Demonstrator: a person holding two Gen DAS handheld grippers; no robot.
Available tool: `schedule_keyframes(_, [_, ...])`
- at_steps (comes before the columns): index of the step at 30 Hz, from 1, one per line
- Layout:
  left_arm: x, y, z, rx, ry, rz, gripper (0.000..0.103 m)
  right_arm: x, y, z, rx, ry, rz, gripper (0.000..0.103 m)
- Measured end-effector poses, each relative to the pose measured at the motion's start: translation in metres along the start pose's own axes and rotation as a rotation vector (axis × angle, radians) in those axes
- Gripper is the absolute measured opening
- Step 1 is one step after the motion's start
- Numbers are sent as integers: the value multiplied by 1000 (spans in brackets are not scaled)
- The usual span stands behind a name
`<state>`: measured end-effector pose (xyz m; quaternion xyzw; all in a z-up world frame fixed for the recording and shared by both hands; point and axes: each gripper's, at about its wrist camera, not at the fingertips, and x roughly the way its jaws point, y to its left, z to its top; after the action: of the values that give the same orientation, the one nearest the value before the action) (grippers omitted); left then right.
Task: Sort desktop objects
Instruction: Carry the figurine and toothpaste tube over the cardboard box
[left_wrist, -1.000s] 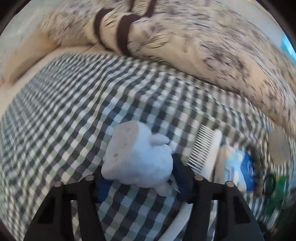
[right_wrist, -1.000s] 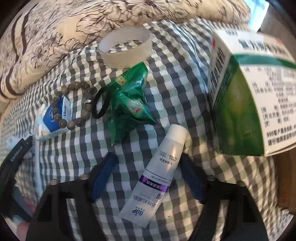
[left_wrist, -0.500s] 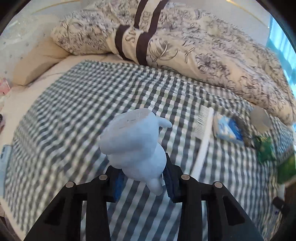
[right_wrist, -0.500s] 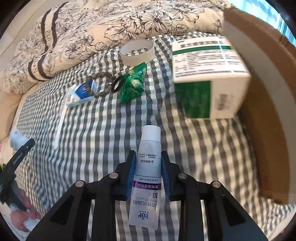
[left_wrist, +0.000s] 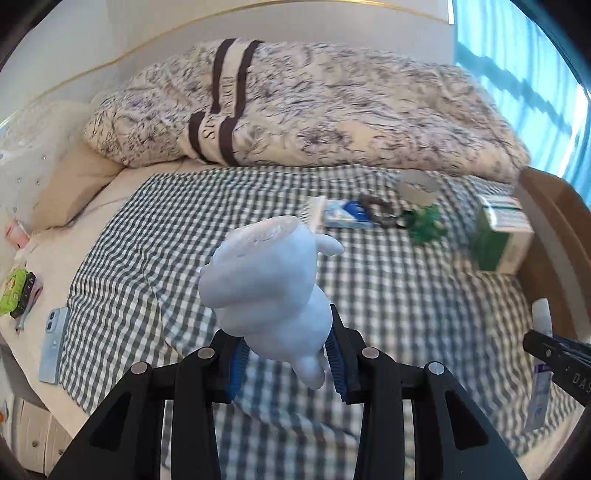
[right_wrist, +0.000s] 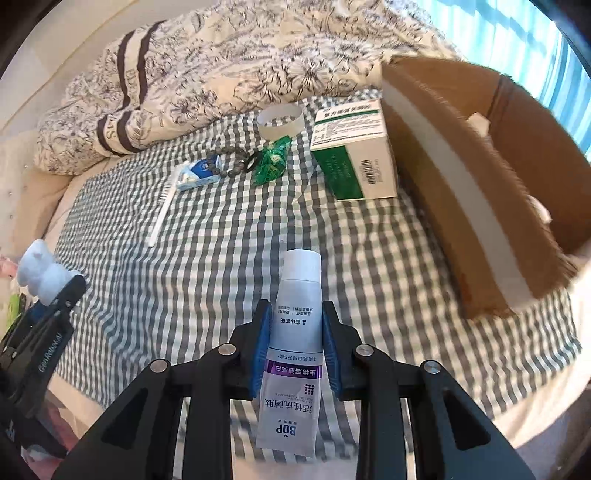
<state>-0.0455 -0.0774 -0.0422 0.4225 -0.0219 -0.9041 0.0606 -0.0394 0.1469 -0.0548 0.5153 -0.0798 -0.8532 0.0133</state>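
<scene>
My left gripper (left_wrist: 286, 360) is shut on a pale blue toy figure (left_wrist: 266, 288), held high above the checked cloth (left_wrist: 184, 229). The same figure (right_wrist: 40, 273) shows at the left edge of the right wrist view. My right gripper (right_wrist: 295, 343) is shut on a white and purple tube (right_wrist: 295, 332), cap pointing forward, also raised above the cloth (right_wrist: 221, 240). That tube (left_wrist: 541, 354) appears at the right edge of the left wrist view. On the cloth lie a white comb (right_wrist: 162, 210), a blue and white packet (right_wrist: 197, 173), a bead bracelet (right_wrist: 225, 166), a green sachet (right_wrist: 271, 162), a tape roll (right_wrist: 280, 120) and a green and white carton (right_wrist: 352, 151).
An open cardboard box (right_wrist: 480, 192) stands to the right of the cloth. A flowered duvet (left_wrist: 314, 110) is bunched along the far side. A light blue phone (left_wrist: 53, 343) and a green packet (left_wrist: 14, 295) lie off the cloth at the left.
Both grippers closed on their objects and rose: the left lifted the blue figure off the cloth, the right lifted the tube. Both views now look from higher up and further back.
</scene>
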Motion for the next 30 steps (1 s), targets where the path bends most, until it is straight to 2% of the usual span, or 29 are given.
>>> schedule_keyframes(7, [-36, -24, -13, 53, -17, -17, 38, -40, -4, -17, -4, -49, -1, 26])
schedule_keyframes(17, [-70, -52, -9, 99, -65, -17, 38, -79, -28, -15, 22, -101, 1, 26])
schedule_keyframes(24, [-75, -100, 13, 159, -81, -29, 38, -96, -67, 10, 67, -148, -14, 26])
schedule_keyframes(30, [-87, -170, 52, 221, -139, -116, 38, -121, -121, 52, 111, -223, -64, 26])
